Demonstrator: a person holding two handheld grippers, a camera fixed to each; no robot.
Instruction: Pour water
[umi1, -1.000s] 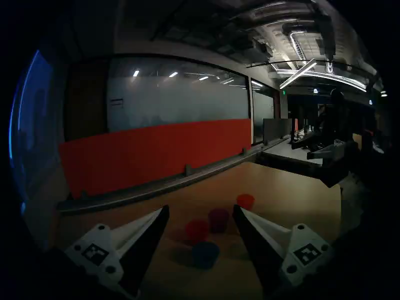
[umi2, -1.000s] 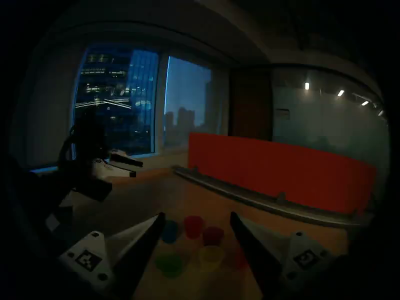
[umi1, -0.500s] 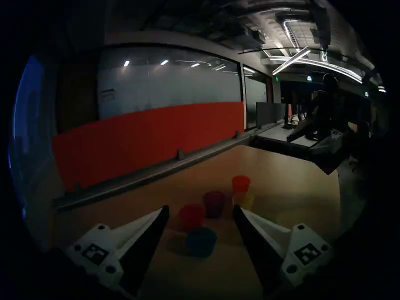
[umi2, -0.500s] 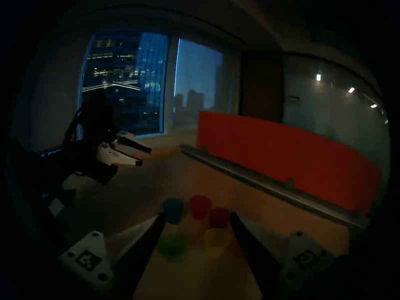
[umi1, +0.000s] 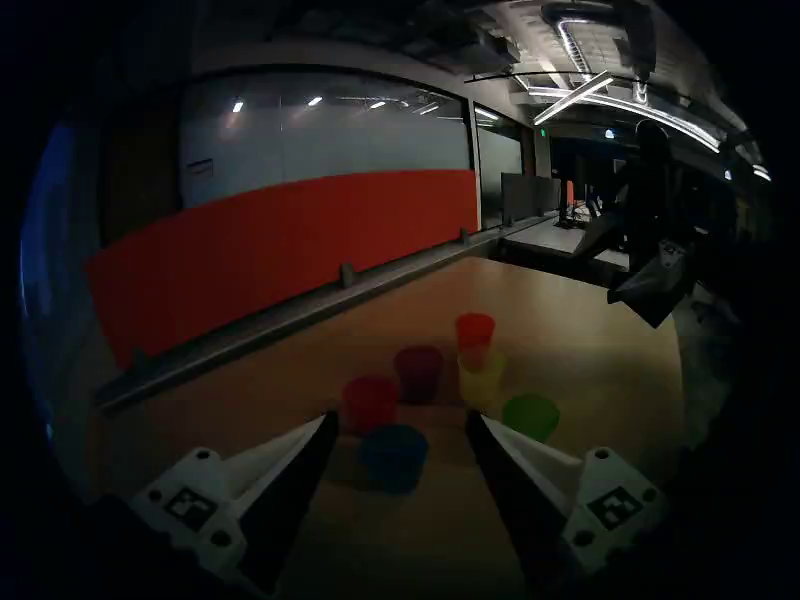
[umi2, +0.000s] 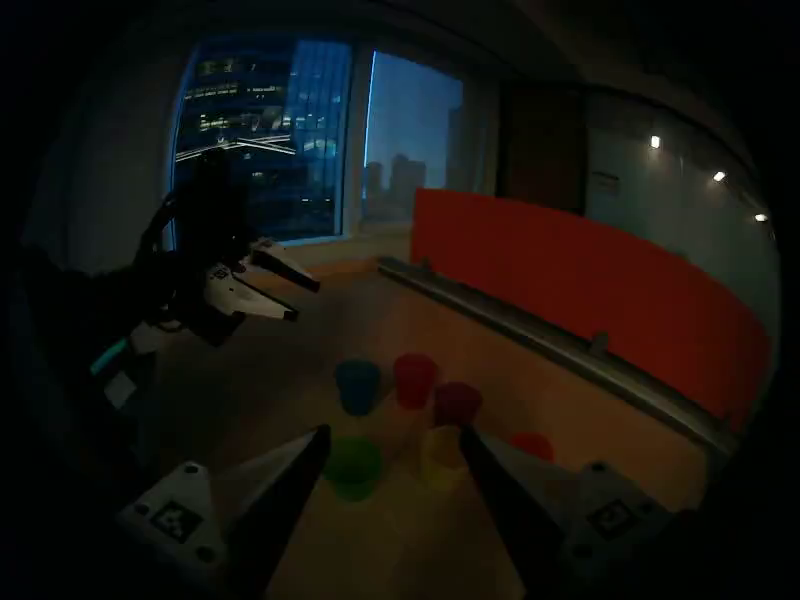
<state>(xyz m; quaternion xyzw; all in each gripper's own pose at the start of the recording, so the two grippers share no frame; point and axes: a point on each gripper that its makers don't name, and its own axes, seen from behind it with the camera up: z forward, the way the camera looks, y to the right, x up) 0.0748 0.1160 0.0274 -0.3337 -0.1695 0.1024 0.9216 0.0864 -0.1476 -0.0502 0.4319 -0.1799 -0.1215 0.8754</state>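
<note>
Dim room at dusk, both views underexposed.
Ceiling strip lights (umi1: 588, 93) glow at the upper right of the left gripper view; blue evening light comes through the window (umi2: 270, 140) in the right gripper view. The table (umi1: 590, 340) is faintly lit, the cups (umi2: 357, 385) look soft and grainy, and straight lines bend toward the edges.

We look low over the tabletop (umi1: 580, 340), close to the cups (umi1: 418, 372). The left gripper view faces the office interior (umi1: 560, 200), the right gripper view the windows (umi2: 270, 150); both share the cups and red partition (umi1: 300, 240).
</note>
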